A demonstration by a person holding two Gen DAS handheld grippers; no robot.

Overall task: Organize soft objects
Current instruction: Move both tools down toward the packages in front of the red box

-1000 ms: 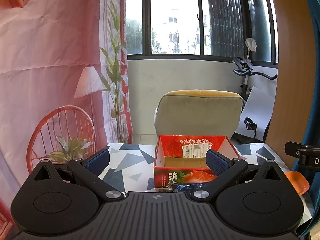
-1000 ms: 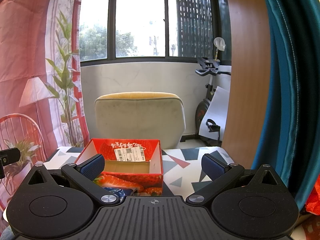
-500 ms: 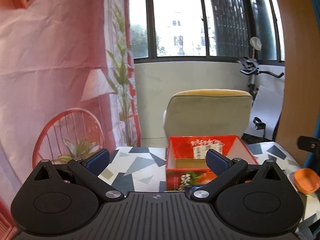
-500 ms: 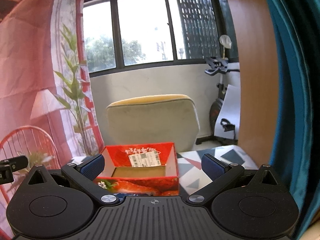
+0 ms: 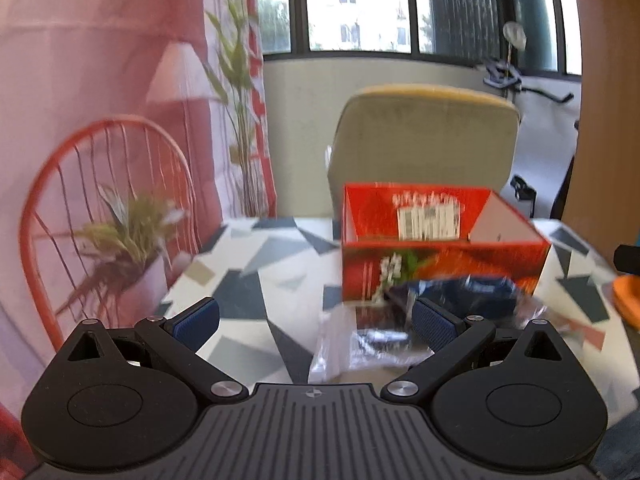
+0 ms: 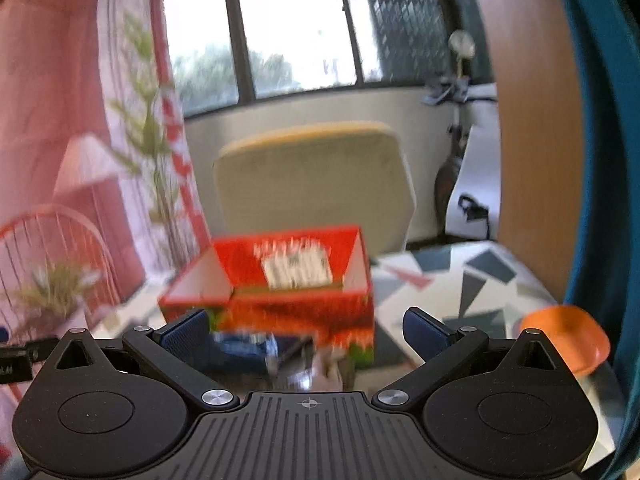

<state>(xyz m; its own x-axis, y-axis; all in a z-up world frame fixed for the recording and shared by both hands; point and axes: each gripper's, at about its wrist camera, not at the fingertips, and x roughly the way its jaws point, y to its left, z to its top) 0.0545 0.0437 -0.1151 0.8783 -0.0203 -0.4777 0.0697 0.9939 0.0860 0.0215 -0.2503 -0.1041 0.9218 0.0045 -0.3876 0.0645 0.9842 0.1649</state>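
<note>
Jaws of the left gripper (image 5: pixel 316 322) and right gripper (image 6: pixel 306 330) are held wide apart and empty, so the approach is judged underway, a descent being needed onto the dark-blue item in crinkled clear wrapping (image 5: pixel 448 300) lying on the patterned worktop (image 5: pixel 256 276) against the open red cardboard box (image 5: pixel 440 256).

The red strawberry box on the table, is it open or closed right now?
Open. The red strawberry box has no lid on top; its inner back wall with the white label shows. Contents: cannot tell.

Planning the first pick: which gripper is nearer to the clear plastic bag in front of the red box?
Left, narrowly. The plastic bag touches the left gripper's right finger; the right gripper hangs open just behind it.
</note>
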